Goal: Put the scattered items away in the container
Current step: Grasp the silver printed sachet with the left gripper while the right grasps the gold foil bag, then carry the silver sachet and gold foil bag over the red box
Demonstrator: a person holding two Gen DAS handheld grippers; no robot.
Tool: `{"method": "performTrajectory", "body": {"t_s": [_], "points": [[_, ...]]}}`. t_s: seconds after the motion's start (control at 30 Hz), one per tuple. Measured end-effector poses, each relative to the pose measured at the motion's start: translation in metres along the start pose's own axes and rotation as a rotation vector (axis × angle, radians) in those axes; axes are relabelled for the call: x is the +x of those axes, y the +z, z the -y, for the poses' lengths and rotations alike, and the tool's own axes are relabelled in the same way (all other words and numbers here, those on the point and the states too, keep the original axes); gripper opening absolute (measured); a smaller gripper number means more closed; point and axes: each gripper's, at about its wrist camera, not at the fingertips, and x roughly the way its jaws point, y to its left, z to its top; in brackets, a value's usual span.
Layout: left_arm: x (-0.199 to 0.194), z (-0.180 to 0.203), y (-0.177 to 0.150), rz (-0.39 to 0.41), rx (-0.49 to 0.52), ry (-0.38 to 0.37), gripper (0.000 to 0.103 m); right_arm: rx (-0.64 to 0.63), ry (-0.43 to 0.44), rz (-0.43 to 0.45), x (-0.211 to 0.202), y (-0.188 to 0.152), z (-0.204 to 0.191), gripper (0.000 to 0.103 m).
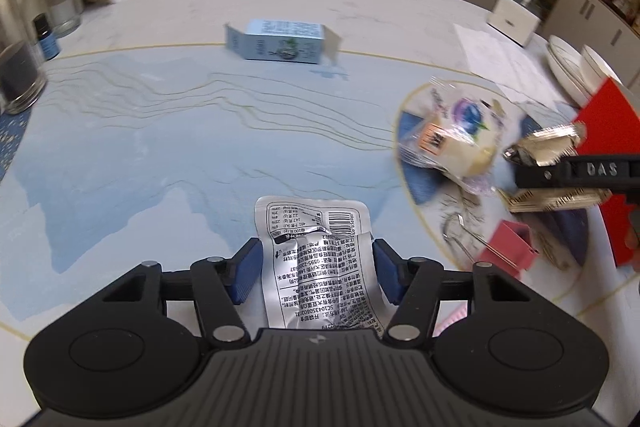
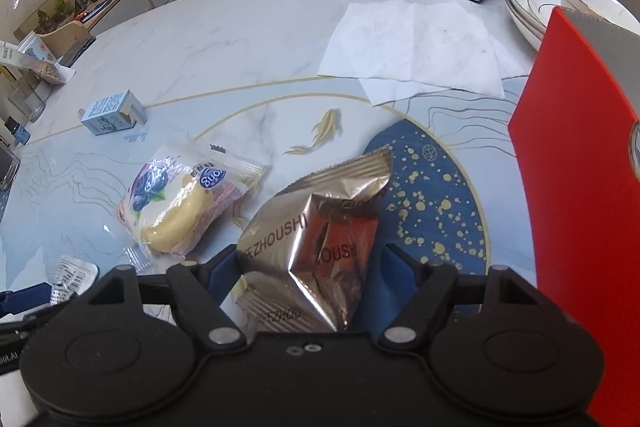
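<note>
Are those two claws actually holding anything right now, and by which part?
The left gripper pinches the silver packet across its middle. The right gripper has the gold foil packet between its pads; whether they press cannot be told.

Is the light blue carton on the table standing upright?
No, the light blue carton lies on its long side on the table, an end flap open.

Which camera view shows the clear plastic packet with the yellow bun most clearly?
The right wrist view: the clear plastic bun packet lies sharp and whole on the table there. The left wrist view shows the same packet only blurred, near the right edge.
</note>
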Motion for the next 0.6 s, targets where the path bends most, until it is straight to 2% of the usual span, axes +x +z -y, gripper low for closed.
{"method": "performTrajectory", "body": {"t_s": [0.1,0.43,0.6], "points": [[0.000,0.005,-0.001,-0.003,0.019,-0.012,0.058,0.003,0.005,0.004,-0.002,0.000,0.000,0.063],[-0.002,0.007,-0.003,-0.010,0.027,-0.037,0.057,0.003,0.001,0.030,-0.012,-0.004,0.003,0.050],[-0.004,0.007,-0.004,-0.013,0.025,-0.045,0.056,-0.009,-0.006,0.049,-0.023,-0.009,0.003,0.048]]}}
